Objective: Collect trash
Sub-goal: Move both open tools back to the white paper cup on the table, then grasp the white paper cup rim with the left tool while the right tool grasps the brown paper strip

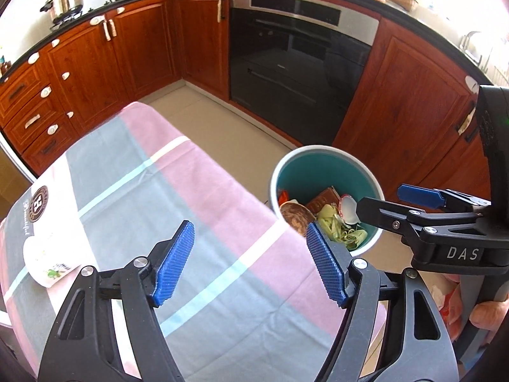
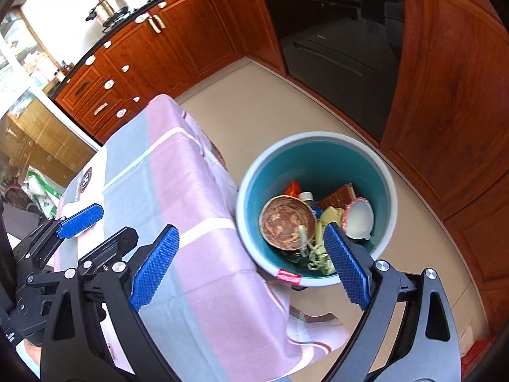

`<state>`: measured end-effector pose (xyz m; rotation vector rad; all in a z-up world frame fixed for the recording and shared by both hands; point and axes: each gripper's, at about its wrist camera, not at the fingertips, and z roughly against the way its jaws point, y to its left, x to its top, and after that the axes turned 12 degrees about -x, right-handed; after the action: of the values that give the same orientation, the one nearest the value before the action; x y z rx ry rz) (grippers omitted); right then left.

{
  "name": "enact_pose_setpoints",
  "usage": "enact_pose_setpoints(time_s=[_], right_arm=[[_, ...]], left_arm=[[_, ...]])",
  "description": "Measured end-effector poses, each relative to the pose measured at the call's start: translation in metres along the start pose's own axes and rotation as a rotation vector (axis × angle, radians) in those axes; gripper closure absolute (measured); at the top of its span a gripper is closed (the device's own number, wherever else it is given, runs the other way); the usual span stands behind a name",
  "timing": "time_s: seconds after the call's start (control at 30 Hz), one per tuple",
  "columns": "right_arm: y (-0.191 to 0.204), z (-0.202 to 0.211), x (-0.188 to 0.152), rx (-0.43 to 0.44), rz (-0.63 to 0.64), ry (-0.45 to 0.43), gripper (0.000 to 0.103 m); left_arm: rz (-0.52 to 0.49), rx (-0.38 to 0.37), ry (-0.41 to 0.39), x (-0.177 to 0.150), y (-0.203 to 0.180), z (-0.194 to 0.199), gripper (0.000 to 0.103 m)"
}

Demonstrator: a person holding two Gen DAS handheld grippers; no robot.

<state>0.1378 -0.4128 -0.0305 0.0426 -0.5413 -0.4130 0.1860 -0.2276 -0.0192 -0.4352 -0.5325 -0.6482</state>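
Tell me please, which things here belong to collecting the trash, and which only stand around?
Belongs to the job:
- teal bin beside the table
- trash inside: brown bowl, white cup, green peels
- white paper roll on the tablecloth, perhaps

Only around:
- tablecloth
- oven
- cabinets
- steel pot

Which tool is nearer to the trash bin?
Right. The right tool hangs open at the trash bin's near rim; the left tool is open over the tablecloth, farther off.
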Motion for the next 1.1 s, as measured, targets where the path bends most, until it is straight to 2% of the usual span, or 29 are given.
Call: enact_pose_setpoints(time_s=[0.27, 0.57, 0.8, 0.9, 1.1], right_arm=[[0.081, 0.008, -0.014, 0.048, 0.114, 0.013, 0.011], [0.177, -0.001, -0.029, 0.116, 0.226, 0.048, 0.011], [0.230, -0.024, -0.044, 0.114, 0.302, 0.104, 0.011], [0.243, -0.035, -0.047, 0.109, 0.317, 0.123, 0.011], [0.254, -0.057, -0.046, 0.092, 0.313, 0.154, 0.011]], left_arm=[[0.064, 0.027, -0.023, -0.034, 0.063, 0.052, 0.029], [0.172, 0.072, -0.041, -0.082, 0.167, 0.100, 0.028], [0.284, 0.040, -0.038, -0.100, 0.249, 0.092, 0.028], [0.294, 0.012, -0.033, -0.098, 0.266, 0.080, 0.029], [0.237, -0.029, -0.019, -0.088, 0.277, 0.055, 0.029]])
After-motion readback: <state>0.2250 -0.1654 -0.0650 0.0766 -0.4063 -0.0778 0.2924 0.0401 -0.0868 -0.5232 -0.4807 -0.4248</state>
